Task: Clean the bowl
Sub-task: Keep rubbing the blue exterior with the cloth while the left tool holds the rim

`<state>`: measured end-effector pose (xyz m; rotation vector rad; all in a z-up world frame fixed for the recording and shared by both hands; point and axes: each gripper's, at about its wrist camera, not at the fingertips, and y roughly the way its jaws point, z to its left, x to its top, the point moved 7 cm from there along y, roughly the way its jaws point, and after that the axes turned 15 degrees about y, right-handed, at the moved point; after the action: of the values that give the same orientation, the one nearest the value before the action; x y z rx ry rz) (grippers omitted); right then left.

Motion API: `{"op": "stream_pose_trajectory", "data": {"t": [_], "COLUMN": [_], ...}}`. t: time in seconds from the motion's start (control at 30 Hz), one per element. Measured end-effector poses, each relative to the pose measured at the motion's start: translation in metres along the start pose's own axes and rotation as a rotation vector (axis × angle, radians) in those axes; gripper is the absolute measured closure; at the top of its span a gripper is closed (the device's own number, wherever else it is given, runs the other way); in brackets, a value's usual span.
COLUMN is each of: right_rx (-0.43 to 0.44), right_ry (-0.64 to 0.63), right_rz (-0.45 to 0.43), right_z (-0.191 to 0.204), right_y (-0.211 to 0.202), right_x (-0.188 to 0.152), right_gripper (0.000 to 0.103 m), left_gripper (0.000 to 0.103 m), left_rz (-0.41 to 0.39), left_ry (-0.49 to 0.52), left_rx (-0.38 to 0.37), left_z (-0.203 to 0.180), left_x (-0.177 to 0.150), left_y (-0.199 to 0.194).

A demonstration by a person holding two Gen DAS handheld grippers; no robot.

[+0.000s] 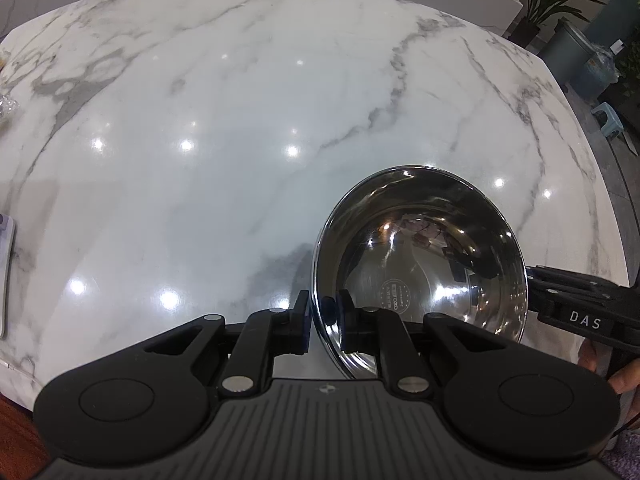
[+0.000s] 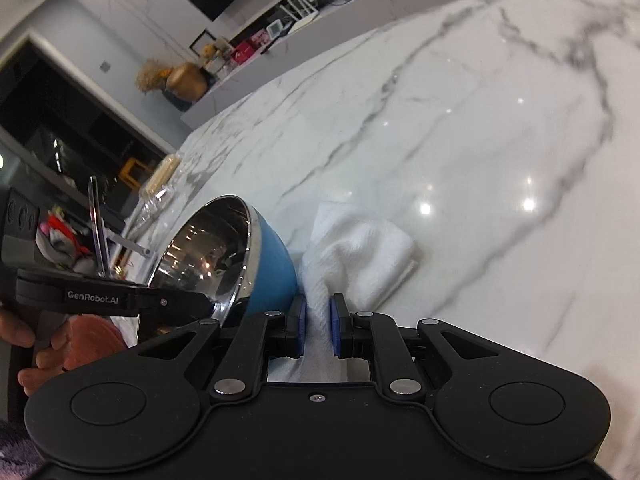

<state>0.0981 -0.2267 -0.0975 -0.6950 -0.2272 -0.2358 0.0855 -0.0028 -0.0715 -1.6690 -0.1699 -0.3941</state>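
The bowl [image 1: 420, 256] is shiny steel inside and blue outside [image 2: 272, 268]. My left gripper [image 1: 323, 322] is shut on its near rim, one finger inside and one outside, and holds it tilted over the marble table [image 1: 200, 160]. My right gripper [image 2: 318, 324] is shut on a white folded cloth [image 2: 360, 256], which trails onto the table just right of the bowl. The right gripper shows in the left wrist view [image 1: 576, 300] beside the bowl's right side. The left gripper also shows in the right wrist view [image 2: 176, 302] at the bowl's rim.
A clear plastic package [image 2: 160, 188] lies on the table's far left. A flat white item [image 1: 6, 272] lies at the left edge. A bin [image 1: 568, 52], a plant and a small stool [image 1: 608, 116] stand on the floor beyond the table's right edge.
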Motion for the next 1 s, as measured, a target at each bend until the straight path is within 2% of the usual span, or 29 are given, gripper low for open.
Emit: {"op": "stream_pose_trajectory", "data": {"t": [0.37,0.53,0.73,0.9,1.0], "right_rx": [0.110,0.180,0.309,0.532,0.516], "right_ry": [0.144,0.261,0.340,0.423,0.409], "right_rz": [-0.008,-0.004,-0.061,-0.103,-0.081], "right_z": [-0.013,-0.027,-0.032,-0.032,-0.030], "right_y": [0.001,-0.001,-0.023,-0.047,-0.041], "right_x": [0.006,0.011,0.020,0.032,0.031], "right_gripper": [0.091,0.089,0.087,0.088,0.088], "left_gripper": [0.091,0.091,0.091,0.091,0.091], "left_rz": [0.004,0.010,0.012,0.013,0.010], "left_ry": [-0.002,0.003,0.005,-0.004,-0.004], "left_rx": [0.003,0.010,0.010,0.009,0.007], "left_z": [-0.001,-0.003,-0.003,-0.006,-0.006], "left_x": [-0.003,-0.003,-0.004,-0.002,-0.003], "left_y": [-0.001,0.000,0.000,-0.001,0.000]}}
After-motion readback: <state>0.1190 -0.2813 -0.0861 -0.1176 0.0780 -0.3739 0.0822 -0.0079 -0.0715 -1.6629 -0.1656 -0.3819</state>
